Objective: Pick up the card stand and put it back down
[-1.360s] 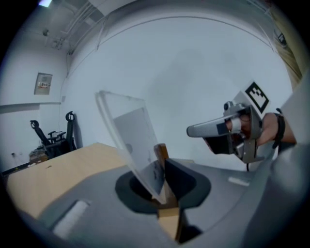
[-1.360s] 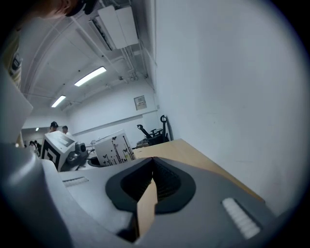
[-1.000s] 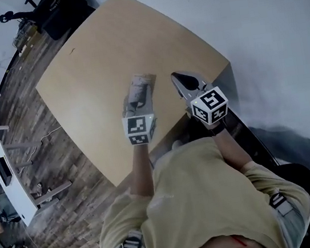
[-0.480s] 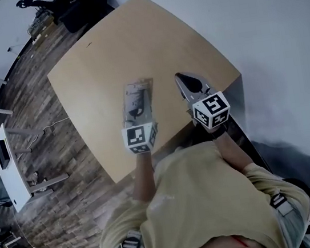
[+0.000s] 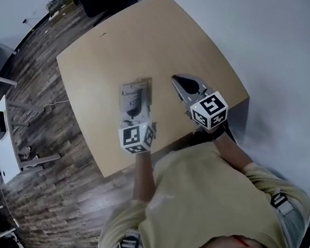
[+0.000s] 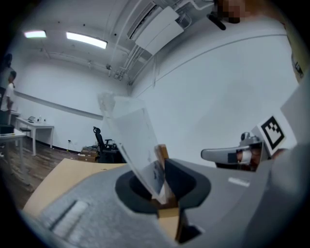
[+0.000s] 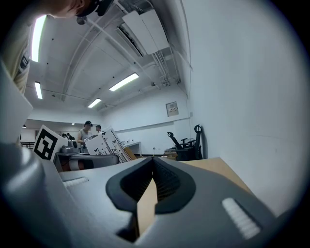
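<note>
Between the 2 jaws of the left gripper point(image 6: 162, 169), the card stand point(image 6: 131, 135) is clamped by its small wooden foot. Its clear panel is seen rising from the jaws with its long axis tilted up and to the left, the top edge leaning away from the gripper. From the head view, the card stand point(image 5: 135, 99) is held above the wooden table point(image 5: 131, 43), near the table's near edge. The right gripper point(image 7: 154, 162) is carried just beside it, its jaws pressed together on nothing. Both forearms are stretched forward, the grippers roughly level.
</note>
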